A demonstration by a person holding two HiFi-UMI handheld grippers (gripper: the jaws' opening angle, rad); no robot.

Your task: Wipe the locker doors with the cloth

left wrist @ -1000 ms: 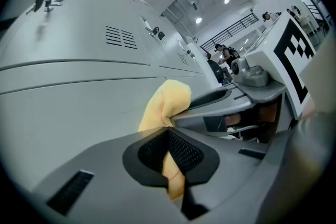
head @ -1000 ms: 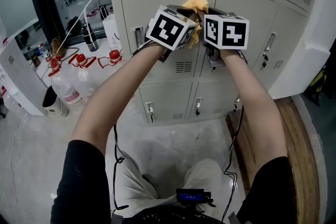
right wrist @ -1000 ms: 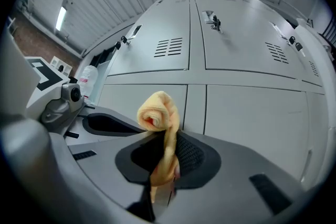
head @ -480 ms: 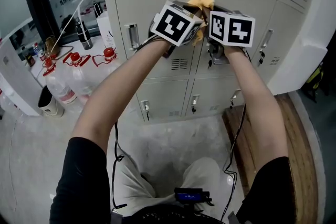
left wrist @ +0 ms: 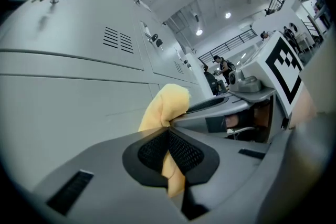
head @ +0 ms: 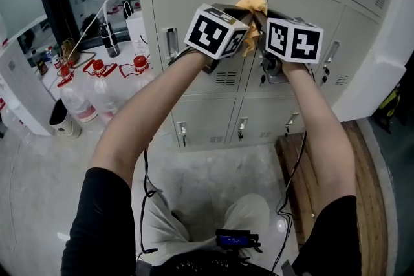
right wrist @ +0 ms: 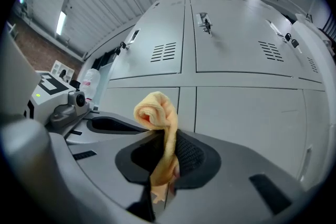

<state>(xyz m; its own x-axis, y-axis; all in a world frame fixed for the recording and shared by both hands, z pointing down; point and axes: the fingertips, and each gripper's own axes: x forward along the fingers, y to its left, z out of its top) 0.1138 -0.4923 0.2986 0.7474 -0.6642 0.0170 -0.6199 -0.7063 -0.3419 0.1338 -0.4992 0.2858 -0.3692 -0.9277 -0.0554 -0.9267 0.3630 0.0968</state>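
Observation:
An orange-yellow cloth (head: pixel 253 4) is bunched between my two grippers, up against the pale grey locker doors (head: pixel 194 3). My left gripper (head: pixel 249 26) is shut on one end of the cloth (left wrist: pixel 165 107), which sticks out past its jaws toward the door (left wrist: pixel 68 107). My right gripper (head: pixel 264 21) is shut on the other end of the cloth (right wrist: pixel 157 113), a rolled tip standing above its jaws. Both grippers sit side by side at the seam between two middle-row doors (right wrist: pixel 241 113).
Locker handles and key locks (head: pixel 170 43) stick out from the doors. Water bottles with red caps (head: pixel 97 84) and a small bin (head: pixel 61 121) stand on the floor at left. A wooden platform (head: pixel 369 203) lies at right. White panels (head: pixel 381 55) lean beside the lockers.
Both grippers have shifted slightly right along the doors with the cloth still held between them; my view has moved a little with them.

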